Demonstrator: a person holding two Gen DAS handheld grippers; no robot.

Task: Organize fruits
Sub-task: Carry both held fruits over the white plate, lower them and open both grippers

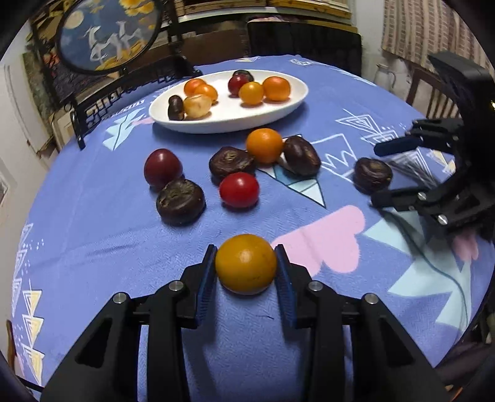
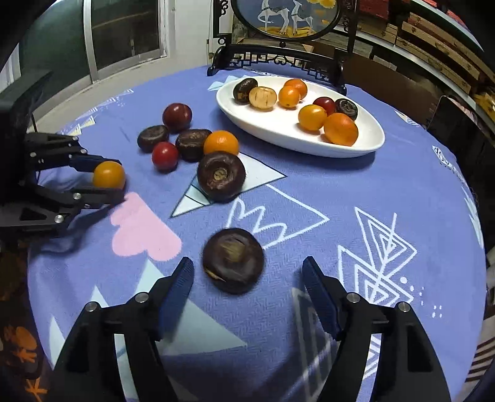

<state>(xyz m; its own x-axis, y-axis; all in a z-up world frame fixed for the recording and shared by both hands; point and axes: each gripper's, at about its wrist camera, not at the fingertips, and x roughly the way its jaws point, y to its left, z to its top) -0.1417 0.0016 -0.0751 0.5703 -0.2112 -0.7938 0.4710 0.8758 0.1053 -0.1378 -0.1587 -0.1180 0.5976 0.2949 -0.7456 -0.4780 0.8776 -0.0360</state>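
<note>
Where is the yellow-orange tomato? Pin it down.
The yellow-orange tomato sits between the left gripper jaws, on the tablecloth in front of the red tomato.

A round table under a blue cloth printed with white triangles and pink patches [image 2: 386,185] fills the room's middle. Behind it stands a dark carved wooden stand holding a round deer picture [image 2: 284,18], beside an aluminium-framed window [image 2: 123,34]. A wooden chair [image 1: 433,89] sits below a striped beige curtain [image 1: 427,27].

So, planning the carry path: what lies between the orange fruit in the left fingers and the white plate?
In the left wrist view, a loose fruit cluster lies between orange fruit and white plate.
</note>
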